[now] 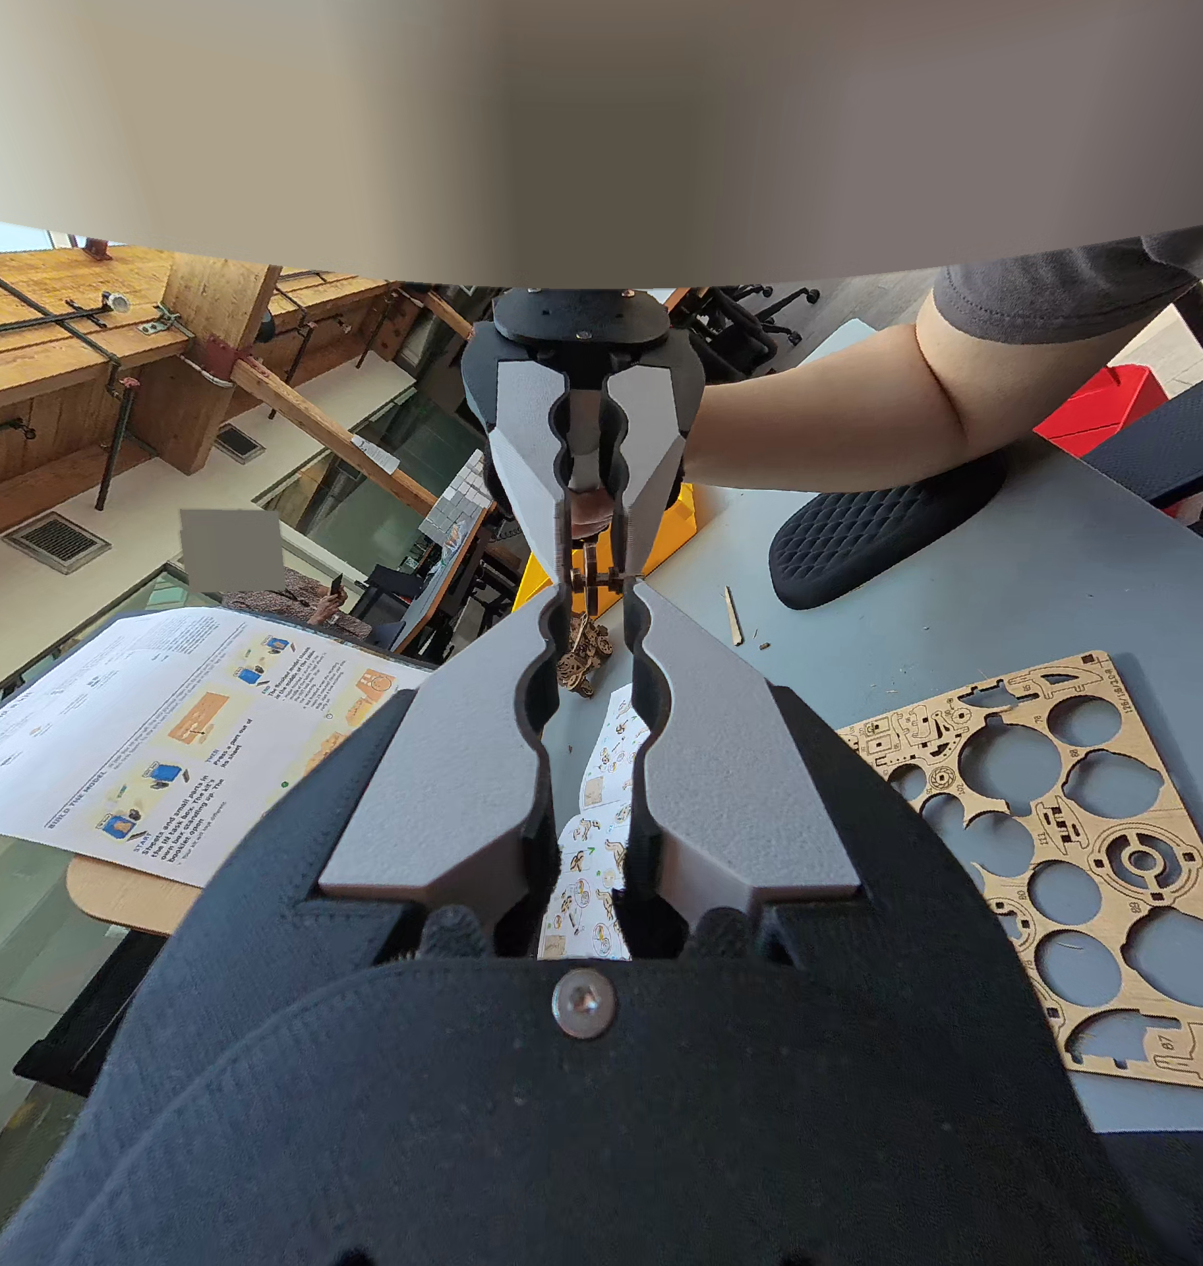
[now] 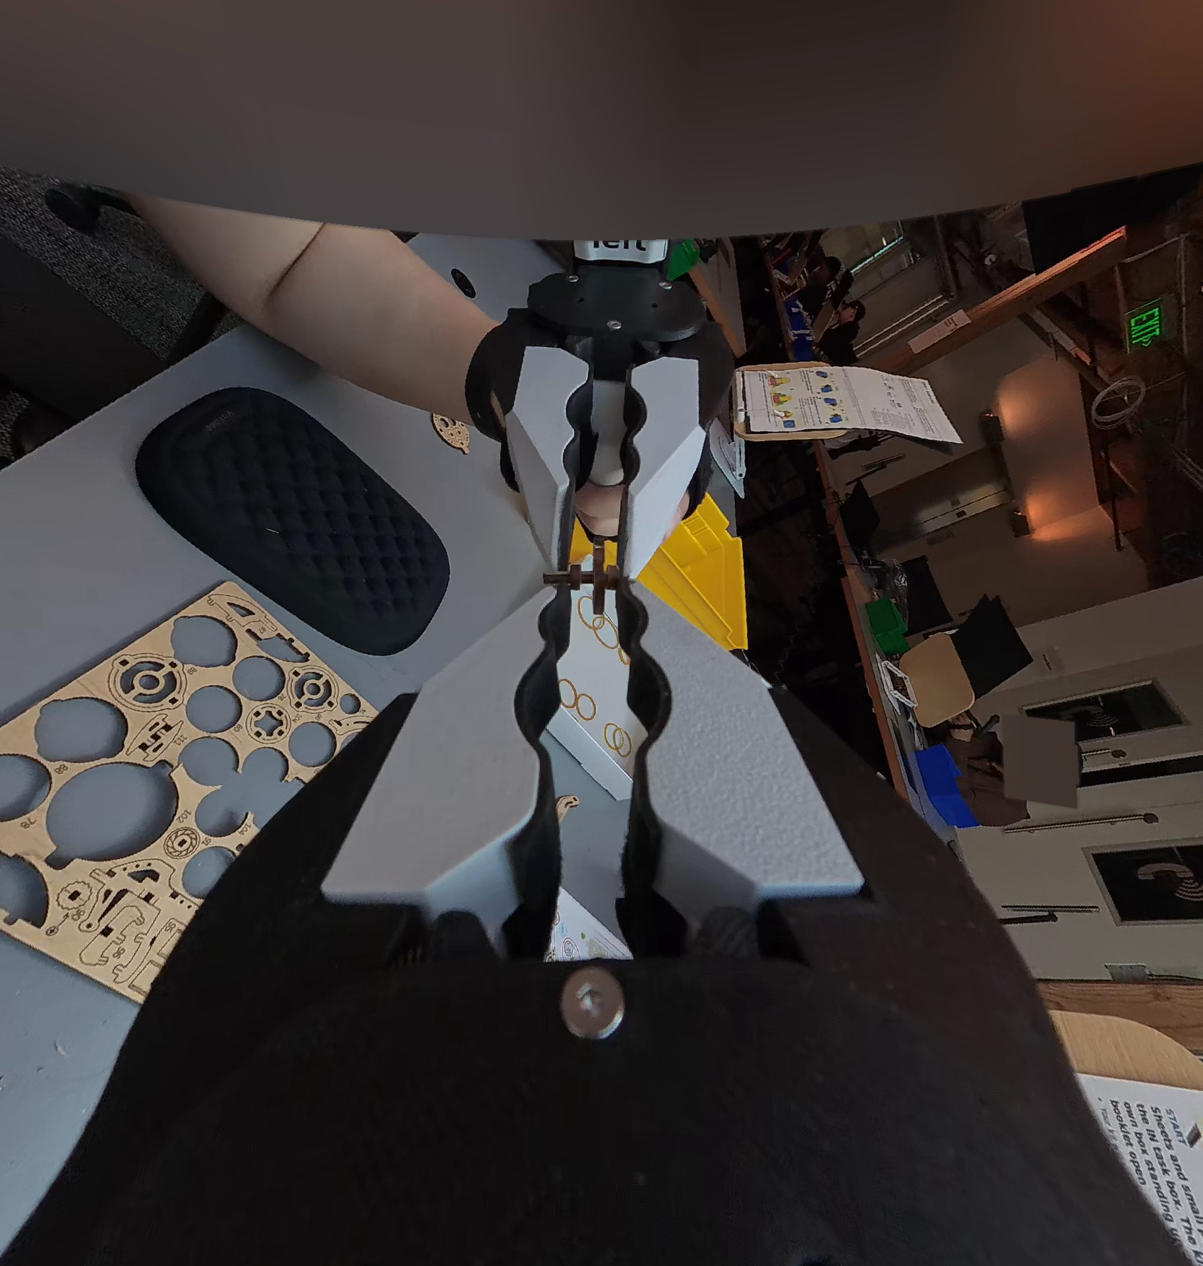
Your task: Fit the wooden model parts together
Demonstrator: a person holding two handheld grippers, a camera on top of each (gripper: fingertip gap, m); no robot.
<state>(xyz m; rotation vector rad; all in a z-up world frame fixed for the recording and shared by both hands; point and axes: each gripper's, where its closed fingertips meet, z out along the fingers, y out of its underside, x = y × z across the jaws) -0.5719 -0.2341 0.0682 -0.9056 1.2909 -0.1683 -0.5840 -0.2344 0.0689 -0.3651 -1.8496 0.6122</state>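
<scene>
My two grippers meet tip to tip above the grey table. My left gripper and my right gripper are each shut on a small dark wooden assembly, a thin pin crossing flat pieces, which also shows in the right wrist view. Which piece each gripper pinches I cannot tell. The right gripper faces me in the left wrist view, the left gripper in the right wrist view. A partly built wooden model lies on the table below. A laser-cut wooden parts sheet lies beside it.
A black wrist rest lies on the table near the person's forearm. A yellow bin stands behind the tips. An instruction sheet, a picture booklet, a white box and a wood sliver are nearby. Both grippers' tips are close together, under 4 cm apart.
</scene>
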